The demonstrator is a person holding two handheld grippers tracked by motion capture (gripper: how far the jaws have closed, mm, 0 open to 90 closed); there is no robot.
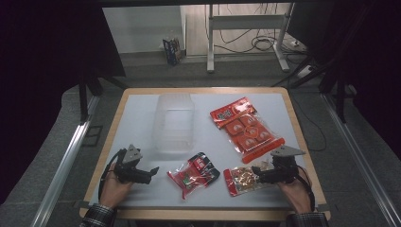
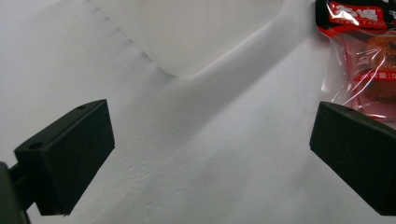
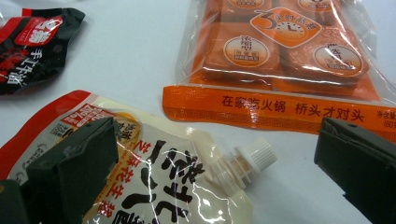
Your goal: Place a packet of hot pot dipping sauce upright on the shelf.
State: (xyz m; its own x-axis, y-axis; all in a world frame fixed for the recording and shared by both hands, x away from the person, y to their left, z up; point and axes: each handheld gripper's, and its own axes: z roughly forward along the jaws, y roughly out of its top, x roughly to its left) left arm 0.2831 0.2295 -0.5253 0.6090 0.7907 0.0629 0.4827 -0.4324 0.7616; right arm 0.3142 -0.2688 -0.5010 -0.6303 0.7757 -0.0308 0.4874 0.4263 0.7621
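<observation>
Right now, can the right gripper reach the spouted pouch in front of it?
Probably yes. The right gripper is open, and the spouted pouch lies flat between its jaws, with its white cap uncovered. The orange pack lies farther off, not in the way.

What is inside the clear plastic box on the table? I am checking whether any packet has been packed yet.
The clear plastic box looks empty: only the white table shows through it. The spouted pouch and the other packets lie outside it. Glare blurs its far end.

I'm seeing the red-and-black snack packet [image 2: 359, 42] running off the frame edge, my right gripper's jaw covering the white spouted pouch [image 3: 154, 177] corner, small print blurring.
</observation>
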